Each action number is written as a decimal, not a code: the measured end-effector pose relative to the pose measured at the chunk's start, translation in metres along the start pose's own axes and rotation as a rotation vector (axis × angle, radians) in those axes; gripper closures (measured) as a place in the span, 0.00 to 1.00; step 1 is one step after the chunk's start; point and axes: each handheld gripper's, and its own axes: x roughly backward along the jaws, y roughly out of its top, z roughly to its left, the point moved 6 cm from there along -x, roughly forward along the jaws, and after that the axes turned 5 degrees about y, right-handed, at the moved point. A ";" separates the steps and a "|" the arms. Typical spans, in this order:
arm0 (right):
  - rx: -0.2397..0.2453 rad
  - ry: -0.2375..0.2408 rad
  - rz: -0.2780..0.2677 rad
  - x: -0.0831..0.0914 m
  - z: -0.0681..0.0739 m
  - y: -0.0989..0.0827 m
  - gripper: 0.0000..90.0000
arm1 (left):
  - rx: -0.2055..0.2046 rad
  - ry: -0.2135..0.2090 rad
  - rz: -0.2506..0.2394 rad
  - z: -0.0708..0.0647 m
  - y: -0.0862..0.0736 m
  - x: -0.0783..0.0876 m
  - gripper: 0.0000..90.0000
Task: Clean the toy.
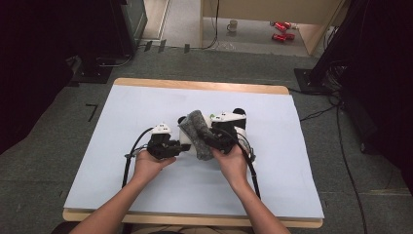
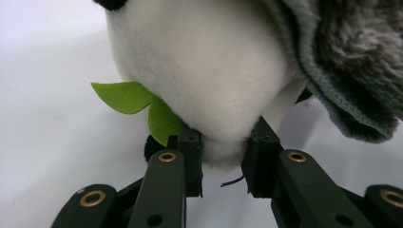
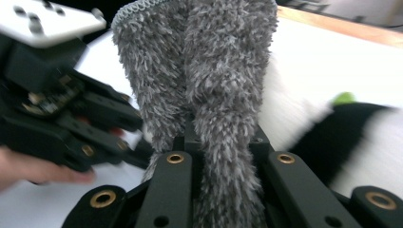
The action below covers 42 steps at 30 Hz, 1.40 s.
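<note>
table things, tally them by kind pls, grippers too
Black and white plush panda toy: 1
Fuzzy grey cloth piece: 1
Black two-jaw grippers: 2, the left gripper shut on the panda's white part, the right gripper shut on the grey cloth
Total: 4

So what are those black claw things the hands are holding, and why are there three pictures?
Those are grippers: hand-held tongs with two black jaws each. A person holds one in each hand at a table covered by a pale blue sheet.

The high view looks down from above. There the left gripper and right gripper meet at a black-and-white plush panda toy.

The other two pictures come from small cameras riding on the grippers. In the left gripper view, the jaws pinch a white furry part of the panda, beside its green felt leaves. In the right gripper view, the jaws squeeze a fluffy grey fabric piece, maybe a little garment.
</note>
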 end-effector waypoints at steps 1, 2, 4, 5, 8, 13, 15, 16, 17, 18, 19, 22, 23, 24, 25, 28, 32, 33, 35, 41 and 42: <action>0.001 -0.020 0.009 0.002 -0.003 -0.001 0.87 | 0.010 -0.002 -0.001 0.002 0.000 0.000 0.81; 0.000 -0.036 0.014 0.004 -0.007 -0.001 0.87 | 0.022 -0.005 -0.005 0.004 0.001 -0.001 0.81; -0.024 -0.045 0.012 0.010 -0.017 -0.002 0.88 | 0.023 -0.008 -0.012 0.005 0.002 -0.002 0.81; -0.040 -0.043 0.007 0.013 -0.021 -0.003 0.88 | 0.017 -0.007 -0.012 0.005 0.003 -0.002 0.81; -0.061 -0.040 0.004 0.018 -0.027 -0.003 0.88 | 0.016 -0.005 -0.007 0.006 0.004 -0.002 0.81; -0.087 -0.047 -0.024 0.032 -0.039 -0.001 0.88 | 0.012 -0.011 0.016 0.012 0.009 0.002 0.82; -0.090 -0.052 -0.032 0.036 -0.042 0.000 0.88 | 0.010 -0.013 0.026 0.014 0.011 0.003 0.82; -0.093 -0.054 -0.038 0.039 -0.044 0.000 0.88 | 0.016 -0.016 0.027 0.015 0.011 0.003 0.82; -0.103 -0.059 -0.042 0.042 -0.047 0.001 0.88 | 0.020 -0.017 0.025 0.016 0.011 0.003 0.82; -0.109 -0.062 -0.046 0.045 -0.049 0.001 0.88 | 0.019 -0.016 0.024 0.016 0.011 0.003 0.82; -0.109 -0.062 -0.046 0.045 -0.049 0.001 0.88 | 0.019 -0.016 0.024 0.016 0.011 0.003 0.82; -0.135 -0.077 -0.064 0.055 -0.059 0.000 0.88 | 0.013 -0.016 0.017 0.015 0.011 0.002 0.82; -0.141 -0.081 -0.066 0.056 -0.061 -0.001 0.88 | 0.013 -0.017 0.015 0.015 0.011 0.002 0.81; -0.148 -0.088 -0.071 0.059 -0.064 -0.002 0.88 | 0.015 -0.017 0.014 0.015 0.011 0.002 0.81; -0.148 -0.088 -0.071 0.059 -0.064 -0.002 0.88 | 0.015 -0.017 0.014 0.015 0.011 0.002 0.81; -0.168 -0.109 -0.082 0.070 -0.071 -0.005 0.88 | 0.019 -0.016 0.012 0.014 0.010 0.002 0.81; -0.199 -0.155 -0.092 0.081 -0.084 -0.008 0.89 | 0.032 -0.018 0.008 0.014 0.010 0.001 0.81; -0.190 -0.176 -0.090 0.084 -0.086 -0.009 0.89 | 0.037 -0.017 0.007 0.015 0.009 0.001 0.81; -0.181 -0.213 -0.082 0.086 -0.088 -0.008 0.89 | 0.046 -0.016 0.008 0.015 0.009 0.001 0.80; -0.143 -0.154 -0.154 0.099 -0.064 0.018 0.89 | 0.030 0.010 -0.005 0.012 0.006 0.002 0.80; -0.139 -0.132 -0.161 0.097 -0.058 0.022 0.89 | 0.023 0.012 -0.006 0.011 0.006 0.003 0.80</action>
